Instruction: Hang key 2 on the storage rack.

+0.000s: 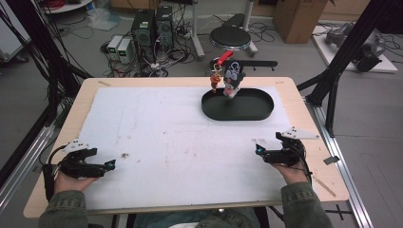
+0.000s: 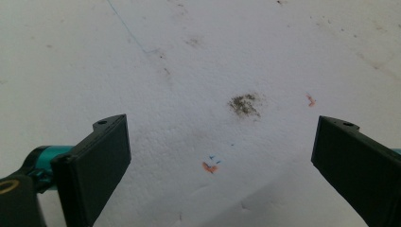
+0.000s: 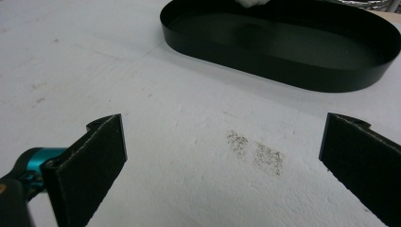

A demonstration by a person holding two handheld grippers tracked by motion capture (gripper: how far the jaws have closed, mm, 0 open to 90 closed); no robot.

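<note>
Sleeved forearms are coming in at the near edge of the table, each hand holding a gripper low over the white foam sheet (image 1: 157, 128). On the person's left, the left gripper (image 1: 112, 165) is resting with its jaws spread wide and nothing between them, pointing inward over a small dark smudge (image 2: 245, 104). Opposite it, the right gripper (image 1: 258, 150) is likewise gaping wide and empty, aiming toward the black oval tray (image 3: 283, 71). At the tray's far rim a small toy keychain (image 1: 228, 73) with a red clip is sitting, well apart from both grippers. Judging by this, no grasp is yet happening; reaching for the keychain is likely all still ahead.
</note>
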